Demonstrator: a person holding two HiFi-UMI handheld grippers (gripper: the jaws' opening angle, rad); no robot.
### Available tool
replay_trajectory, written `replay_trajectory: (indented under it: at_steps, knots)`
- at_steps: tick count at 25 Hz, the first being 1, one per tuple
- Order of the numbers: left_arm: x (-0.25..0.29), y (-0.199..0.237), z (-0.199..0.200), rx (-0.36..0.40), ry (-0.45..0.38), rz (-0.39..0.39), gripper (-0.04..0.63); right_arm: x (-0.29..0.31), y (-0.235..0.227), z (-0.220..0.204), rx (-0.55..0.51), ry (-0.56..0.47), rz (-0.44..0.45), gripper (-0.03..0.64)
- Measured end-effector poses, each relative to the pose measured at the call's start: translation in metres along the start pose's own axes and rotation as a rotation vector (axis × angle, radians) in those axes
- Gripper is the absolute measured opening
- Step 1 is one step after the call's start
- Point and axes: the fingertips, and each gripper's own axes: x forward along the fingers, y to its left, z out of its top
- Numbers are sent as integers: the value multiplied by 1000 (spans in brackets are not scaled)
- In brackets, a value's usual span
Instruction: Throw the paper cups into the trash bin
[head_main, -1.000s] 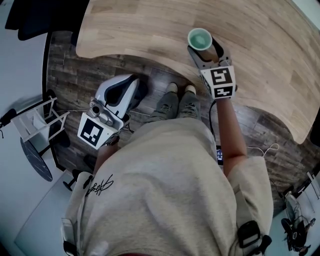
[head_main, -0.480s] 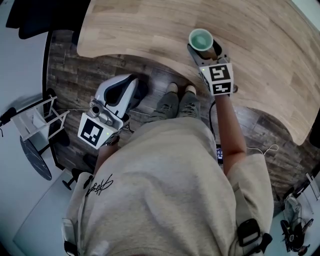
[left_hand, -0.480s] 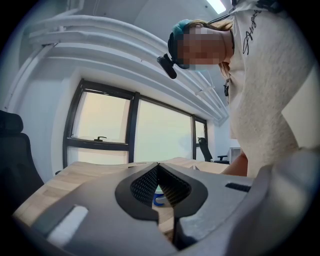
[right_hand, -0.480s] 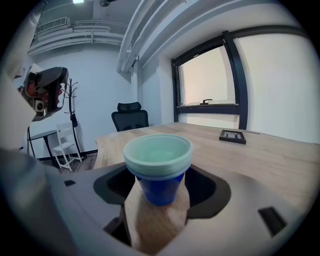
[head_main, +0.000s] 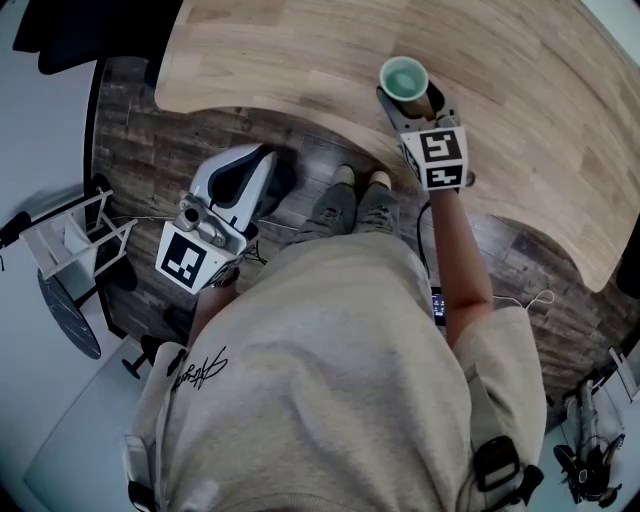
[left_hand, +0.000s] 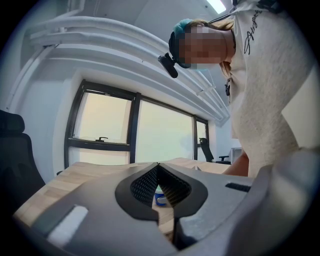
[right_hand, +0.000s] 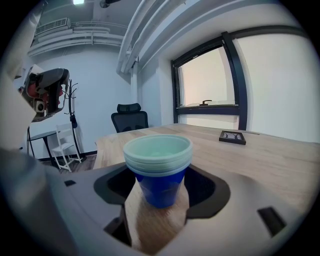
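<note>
A stack of blue paper cups (head_main: 403, 78) with pale green insides stands upright near the front edge of the wooden table (head_main: 300, 60). My right gripper (head_main: 410, 97) is open, one jaw on either side of the stack (right_hand: 159, 167), and a narrow gap shows on both sides. My left gripper (head_main: 266, 160) hangs below table height over the floor to the left of the person's legs, shut with nothing in it. In the left gripper view its tips (left_hand: 158, 165) meet, and the cups (left_hand: 159, 196) show small through the opening below them. No trash bin is in view.
A small black frame (right_hand: 232, 136) lies further along the table. A black office chair (right_hand: 129, 119) and a white stand (right_hand: 64, 145) are beyond the table's far end. On the floor at my left is a white rack (head_main: 75, 235).
The right gripper and the cups sit a touch further in over the table than a second ago. The left gripper has risen slightly.
</note>
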Motion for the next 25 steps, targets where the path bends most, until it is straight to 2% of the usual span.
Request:
replay_trajectory:
  at_steps: [12, 16, 25]
  knots:
    - [10, 0, 0, -4, 9, -6, 3, -13, -4, 8, 6, -24, -18, 304]
    - [11, -2, 4, -1, -19, -27, 3, -20, -2, 18, 4, -37, -21, 304]
    - [23, -7, 7, 9, -12, -55, 3, -37, 3, 45, -6, -70, -16, 304]
